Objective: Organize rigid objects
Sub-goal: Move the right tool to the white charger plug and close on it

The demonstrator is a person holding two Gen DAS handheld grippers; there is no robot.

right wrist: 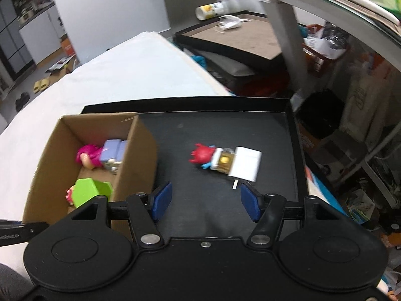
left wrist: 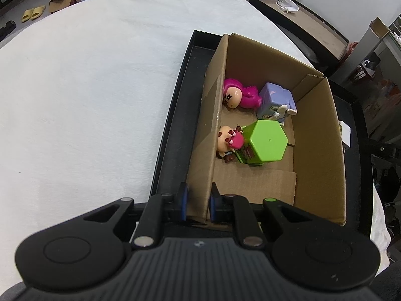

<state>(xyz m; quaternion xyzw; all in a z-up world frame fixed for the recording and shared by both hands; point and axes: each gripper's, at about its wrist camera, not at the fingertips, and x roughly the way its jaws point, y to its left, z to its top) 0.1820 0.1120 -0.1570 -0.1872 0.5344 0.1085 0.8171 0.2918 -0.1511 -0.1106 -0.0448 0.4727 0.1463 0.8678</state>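
A: Left hand-held gripper (left wrist: 198, 207)?
B: Pressed together on the near wall of the cardboard box (left wrist: 318, 135). One blue pad sits outside the wall, the other inside, pinching the cardboard edge.

A: And the right hand-held gripper (right wrist: 205, 202)?
B: Spread, nothing between the pads. It hangs over bare black tray (right wrist: 292, 135), just right of the box.

A: What is in the box?
B: Four toys. A pink-haired figure (left wrist: 238, 95) lies on its side near the far end, touching a lavender cube toy (left wrist: 274, 101). Nearer, a green hexagonal block (left wrist: 268, 141) leans against a small doll with red bows (left wrist: 229, 141) by the left wall.

A: Outside the box?
B: On the tray floor, ahead of the right pads: a red and blue figure (right wrist: 203, 154) lying flat, touching a small gold-and-clear case (right wrist: 224, 160), which touches a white rectangular block (right wrist: 245, 163). A small white slip (right wrist: 235, 185) lies just before the right pad.

A: What carries the tray?
B: A counter (left wrist: 87, 87) covered in white cloth, the tray at its right edge.
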